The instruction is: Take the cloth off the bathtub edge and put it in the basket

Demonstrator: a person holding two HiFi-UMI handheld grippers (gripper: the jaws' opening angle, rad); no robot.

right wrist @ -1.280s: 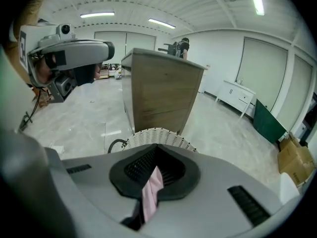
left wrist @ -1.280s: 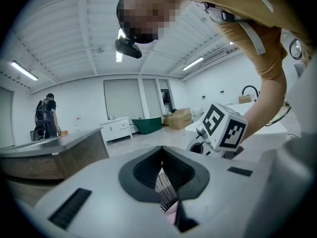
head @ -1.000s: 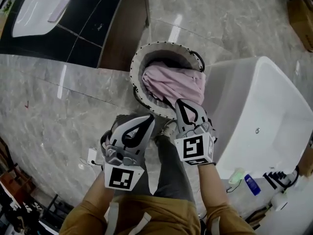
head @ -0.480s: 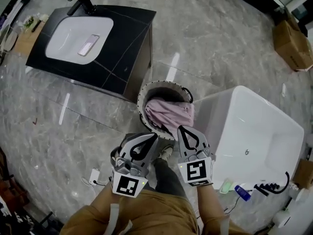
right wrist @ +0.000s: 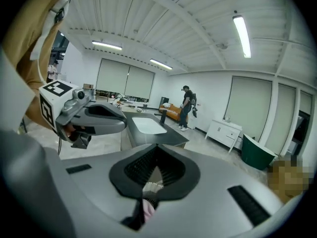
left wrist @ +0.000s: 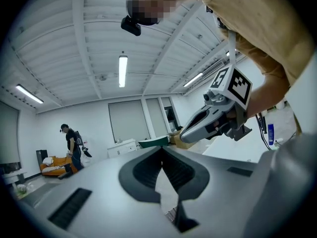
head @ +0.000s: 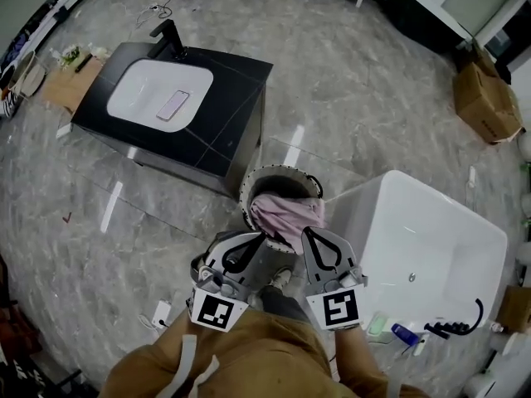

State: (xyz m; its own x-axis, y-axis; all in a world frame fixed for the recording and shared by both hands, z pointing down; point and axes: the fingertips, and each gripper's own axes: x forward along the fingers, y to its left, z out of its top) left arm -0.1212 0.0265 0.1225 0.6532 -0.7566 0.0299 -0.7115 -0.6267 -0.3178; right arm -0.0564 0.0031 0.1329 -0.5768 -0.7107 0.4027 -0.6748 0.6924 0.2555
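The pink cloth (head: 286, 212) lies bunched inside the round basket (head: 252, 182), which stands on the floor between the black vanity and the white bathtub (head: 431, 255). Both grippers are held up close to the person's body, above the basket's near side and apart from the cloth. My left gripper (head: 259, 237) is shut and empty; in the left gripper view its jaws (left wrist: 161, 148) meet at the tips. My right gripper (head: 307, 232) is also shut with nothing in it (right wrist: 157, 147); a bit of pink cloth (right wrist: 147, 208) shows far below, behind its jaws.
A black vanity (head: 224, 135) with a white sink (head: 149, 89) and a phone (head: 172, 104) in it stands left of the basket. Bottles (head: 406, 332) sit at the tub's near corner. A cardboard box (head: 485, 102) is far right. A person (right wrist: 186, 105) stands across the room.
Both grippers have risen away from the basket, and the head view now takes in more of the room. The pink cloth stays in the basket.
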